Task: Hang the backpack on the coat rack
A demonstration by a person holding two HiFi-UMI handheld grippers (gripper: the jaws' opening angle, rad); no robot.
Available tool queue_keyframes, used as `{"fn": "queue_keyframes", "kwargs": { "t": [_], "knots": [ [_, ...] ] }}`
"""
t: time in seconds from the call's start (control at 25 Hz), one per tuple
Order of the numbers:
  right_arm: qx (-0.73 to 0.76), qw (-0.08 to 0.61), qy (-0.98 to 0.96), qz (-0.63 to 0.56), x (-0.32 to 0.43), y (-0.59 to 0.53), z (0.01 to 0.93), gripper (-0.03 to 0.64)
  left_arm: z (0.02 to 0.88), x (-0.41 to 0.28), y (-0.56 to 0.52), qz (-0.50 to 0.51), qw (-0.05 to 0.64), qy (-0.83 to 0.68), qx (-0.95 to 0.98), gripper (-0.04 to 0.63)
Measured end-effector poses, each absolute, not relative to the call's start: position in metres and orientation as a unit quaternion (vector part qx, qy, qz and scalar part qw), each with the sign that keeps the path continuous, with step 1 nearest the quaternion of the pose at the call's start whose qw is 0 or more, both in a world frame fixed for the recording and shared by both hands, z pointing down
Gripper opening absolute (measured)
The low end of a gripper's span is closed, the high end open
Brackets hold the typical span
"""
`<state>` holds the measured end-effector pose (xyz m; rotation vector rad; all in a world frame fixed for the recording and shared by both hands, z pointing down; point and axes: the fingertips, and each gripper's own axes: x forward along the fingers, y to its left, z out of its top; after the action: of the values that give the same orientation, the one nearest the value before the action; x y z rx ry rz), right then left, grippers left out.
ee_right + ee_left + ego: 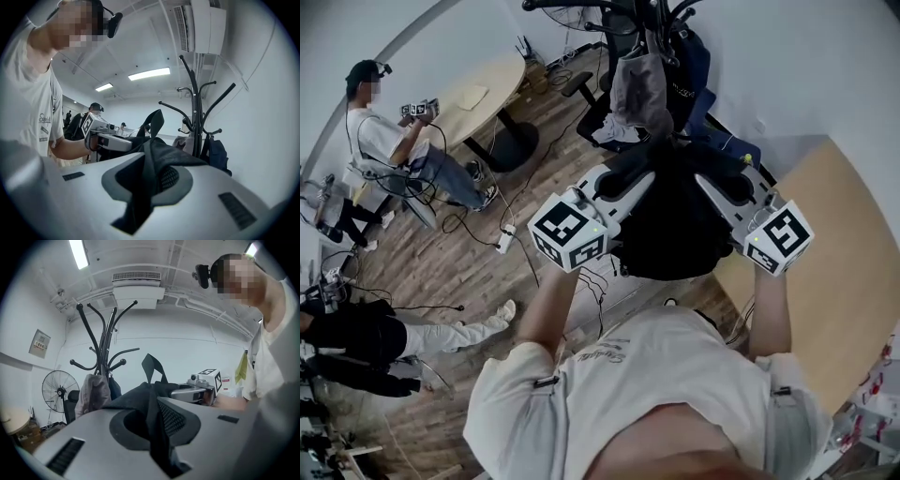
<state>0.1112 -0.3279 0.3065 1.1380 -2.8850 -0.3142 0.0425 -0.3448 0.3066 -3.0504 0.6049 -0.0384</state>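
Backpack, black and slumped, hangs in the air between the two grippers, in front of the person's chest and just short of the coat rack. Nothing else bears it, and it touches no hook. The left gripper has its jaws pressed together on a fold of the bag's black fabric at one side. The right gripper pinches a like fold at the other side, and in each the cloth bunches in the slot between the pads. Both point roughly level toward the rack. The bag's top loop stands up free above the pinched cloth, and neither gripper holds it. On the rack a grey garment and a dark blue item hang from the lower arms, while the upper hooks look bare. By my judgement the pick-up is done and the carry is near its end. What is left is the hanging itself: raise the bag until the loop clears a free hook, slip the loop over it, then open both grippers. The loop is narrow and floppy, so lining it up may be the hard part.
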Motion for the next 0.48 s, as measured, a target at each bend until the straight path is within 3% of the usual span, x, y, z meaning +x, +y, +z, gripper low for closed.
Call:
{"fn": "queue_keyframes", "kwargs": {
  "t": [0.48],
  "knots": [
    [0.342,-0.006,-0.931,-0.124,0.136,-0.395,0.265,0.04,0.265,0.066,-0.406,-0.001,0.044,0.223,-0.974,0.046]
  ]
}}
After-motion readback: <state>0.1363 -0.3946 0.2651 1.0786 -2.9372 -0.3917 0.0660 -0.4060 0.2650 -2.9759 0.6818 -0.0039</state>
